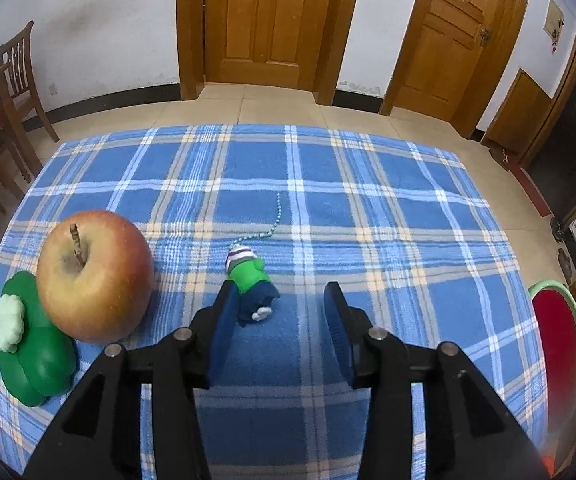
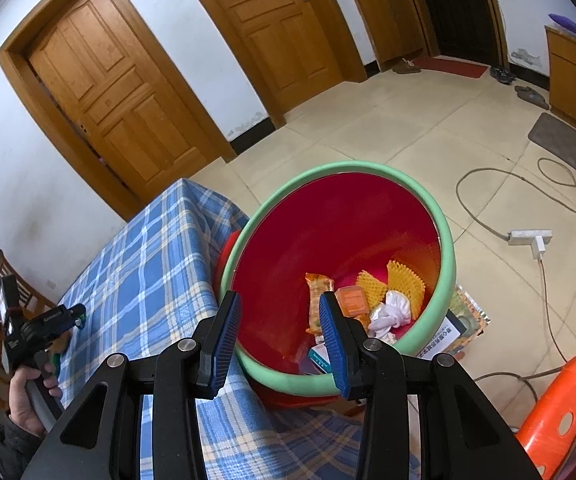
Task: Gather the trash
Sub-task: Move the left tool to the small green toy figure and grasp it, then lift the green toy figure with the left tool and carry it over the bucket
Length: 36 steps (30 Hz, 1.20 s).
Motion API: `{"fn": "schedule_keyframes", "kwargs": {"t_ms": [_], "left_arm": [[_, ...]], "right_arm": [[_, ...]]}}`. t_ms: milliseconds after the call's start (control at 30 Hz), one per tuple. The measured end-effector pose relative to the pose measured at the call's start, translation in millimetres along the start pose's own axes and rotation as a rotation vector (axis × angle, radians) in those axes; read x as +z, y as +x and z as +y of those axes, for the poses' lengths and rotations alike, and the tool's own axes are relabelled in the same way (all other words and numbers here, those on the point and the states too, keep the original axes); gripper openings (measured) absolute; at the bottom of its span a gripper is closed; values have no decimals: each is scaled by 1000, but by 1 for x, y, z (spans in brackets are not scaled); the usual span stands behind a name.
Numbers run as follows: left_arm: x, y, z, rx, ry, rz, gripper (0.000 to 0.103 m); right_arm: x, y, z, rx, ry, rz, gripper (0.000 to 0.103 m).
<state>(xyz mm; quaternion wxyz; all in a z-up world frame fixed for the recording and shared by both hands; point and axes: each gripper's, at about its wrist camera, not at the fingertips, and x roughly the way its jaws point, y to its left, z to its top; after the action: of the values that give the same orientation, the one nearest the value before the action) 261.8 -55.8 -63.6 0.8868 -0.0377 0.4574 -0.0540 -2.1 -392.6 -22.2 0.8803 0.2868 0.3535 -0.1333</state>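
My left gripper [image 1: 281, 300] is open and empty, low over the blue plaid tablecloth [image 1: 368, 208]. A small green and navy toy figure on a bead chain [image 1: 251, 280] lies just ahead, touching the left finger's tip. My right gripper [image 2: 279, 308] is open and empty, held over the red bin with a green rim [image 2: 446, 240] beside the table. The bin holds several pieces of trash: orange wrappers [image 2: 318, 292], yellow foam netting [image 2: 404, 280] and crumpled white tissue [image 2: 394, 310]. The left gripper also shows in the right wrist view [image 2: 77, 314].
A red apple [image 1: 93, 276] sits left of my left gripper, against a green clover-shaped object [image 1: 35, 352]. The bin's edge [image 1: 560, 344] shows at the table's right side. Wooden chairs [image 1: 3, 92] stand far left. An orange plastic stool [image 2: 564, 408] and a power strip with cables [image 2: 528, 238] are on the floor.
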Motion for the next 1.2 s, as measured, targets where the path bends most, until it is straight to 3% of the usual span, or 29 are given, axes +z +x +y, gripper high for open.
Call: {"fn": "schedule_keyframes", "kwargs": {"t_ms": [100, 333, 400, 533, 667, 933, 1200], "left_arm": [[-3, 8, 9, 0, -31, 22, 33], [0, 10, 20, -33, -80, -8, 32], [0, 10, 20, -24, -78, -17, 22], [-3, 7, 17, -25, -63, -28, 22], [-10, -6, 9, -75, -53, -41, 22], [-33, -54, -46, -189, 74, -96, 22], [-50, -88, -115, -333, 188, -98, 22]], "right_arm": [[-1, 2, -3, 1, 2, -3, 41], [-1, 10, -13, 2, 24, 13, 41], [-1, 11, -14, 1, 27, 15, 41], [-1, 10, -16, 2, 32, 19, 41], [-1, 6, -15, 5, 29, 10, 41], [-4, -4, -15, 24, 32, 4, 41], [-3, -20, -23, 21, 43, -29, 41]]}}
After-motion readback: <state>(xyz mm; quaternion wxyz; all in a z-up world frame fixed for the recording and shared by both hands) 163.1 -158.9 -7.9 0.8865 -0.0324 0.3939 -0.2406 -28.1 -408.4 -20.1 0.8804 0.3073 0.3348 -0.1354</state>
